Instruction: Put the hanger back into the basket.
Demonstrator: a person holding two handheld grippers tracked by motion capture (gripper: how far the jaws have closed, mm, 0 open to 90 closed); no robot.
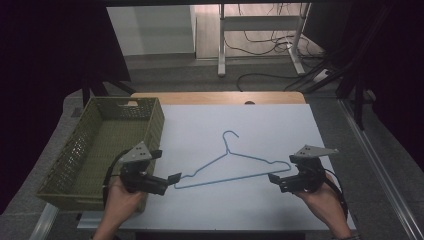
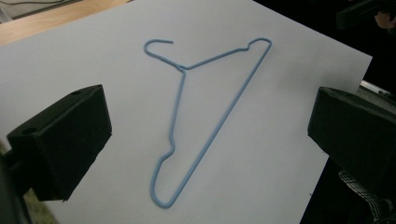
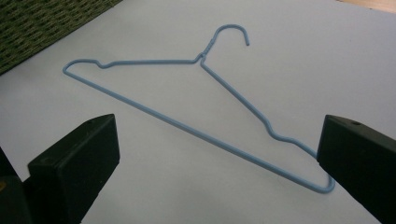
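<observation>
Nearest us, our left gripper (image 1: 170,181) and right gripper (image 1: 276,181) sit low over the white sheet-covered table (image 1: 260,120), jaws spread wide and holding nothing. Between them lies the thin light-blue wire clothes hanger (image 1: 235,167), flat on the sheet, one shoulder tip just beside each gripper, its hook pointing away from us. In the left gripper view the hanger (image 2: 205,116) runs up between the open jaws; in the right gripper view its near corner (image 3: 322,184) lies just by one jaw. Farther left stands the olive-green woven plastic basket (image 1: 150,122). We judge the wire may skid or pivot if one jaw nudges it before closing, since it lies so flat.
</observation>
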